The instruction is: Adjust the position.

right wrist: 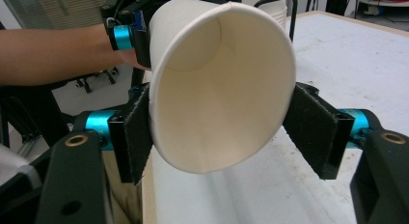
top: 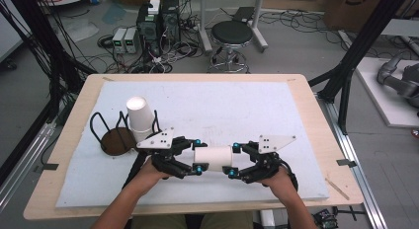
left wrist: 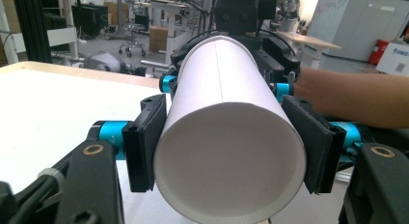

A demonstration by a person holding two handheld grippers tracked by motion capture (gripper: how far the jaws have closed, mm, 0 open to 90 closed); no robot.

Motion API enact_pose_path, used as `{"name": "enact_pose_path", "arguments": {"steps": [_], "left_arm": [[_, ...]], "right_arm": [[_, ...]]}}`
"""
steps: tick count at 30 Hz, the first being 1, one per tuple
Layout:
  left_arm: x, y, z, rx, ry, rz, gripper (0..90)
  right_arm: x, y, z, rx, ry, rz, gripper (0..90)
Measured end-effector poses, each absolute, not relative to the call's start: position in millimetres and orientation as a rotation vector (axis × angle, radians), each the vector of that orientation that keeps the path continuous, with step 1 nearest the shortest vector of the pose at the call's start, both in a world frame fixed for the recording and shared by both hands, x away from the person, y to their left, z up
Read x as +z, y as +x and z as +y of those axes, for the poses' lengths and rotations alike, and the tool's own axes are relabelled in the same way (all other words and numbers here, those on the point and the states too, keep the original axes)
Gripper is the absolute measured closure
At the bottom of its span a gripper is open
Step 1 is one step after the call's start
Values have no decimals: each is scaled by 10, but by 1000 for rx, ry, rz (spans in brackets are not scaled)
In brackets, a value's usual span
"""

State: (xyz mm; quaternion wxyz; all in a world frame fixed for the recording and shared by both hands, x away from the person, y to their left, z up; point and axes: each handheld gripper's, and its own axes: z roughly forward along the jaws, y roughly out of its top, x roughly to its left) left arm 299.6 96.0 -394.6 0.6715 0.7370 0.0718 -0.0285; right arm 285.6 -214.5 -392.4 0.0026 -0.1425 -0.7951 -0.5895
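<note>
A white paper cup (top: 213,158) lies level in the air just above the white mat, held at both ends. My left gripper (top: 198,155) is shut on its narrow closed end; in the left gripper view both black pads (left wrist: 144,142) press the sides of the cup (left wrist: 226,137). My right gripper (top: 234,160) is shut on the wide mouth end. The right gripper view looks straight into the open cup (right wrist: 217,98), with a pad (right wrist: 132,137) against each side of the rim. The two grippers face each other, jaws level.
A stack of upturned white cups (top: 138,115) stands in a black wire holder (top: 116,140) with a round brown base, at the mat's left, just behind my left hand. The white mat (top: 237,110) covers the wooden table (top: 74,140). A stool (top: 231,36) and computers stand beyond.
</note>
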Motion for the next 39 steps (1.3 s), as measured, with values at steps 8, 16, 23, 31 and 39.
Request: {"name": "enact_pose_path", "arguments": {"steps": [8,16,23,31,39], "left_arm": [[-3943,2974,940,-33,1693,187,314],[-3917,2953,931,-19,1723,238,143],[-3855,2957,982,14,1765,239,139],[-3733,2982,1000,63,1892,235,139],[-3653,3016,881,57,1999,197,143]], "right_arm": [[-3921,2856,-2148,-1836,-445,-2516,309],[-3911,2864,-2168,-1837,-450,-2527,310],[-3857,2866,-2221,-1822,-454,-2557,310],[-3696,2911,-2254,-1697,-454,-2717,309],[-3495,2957,-2080,-1408,-372,-2947,308]]}}
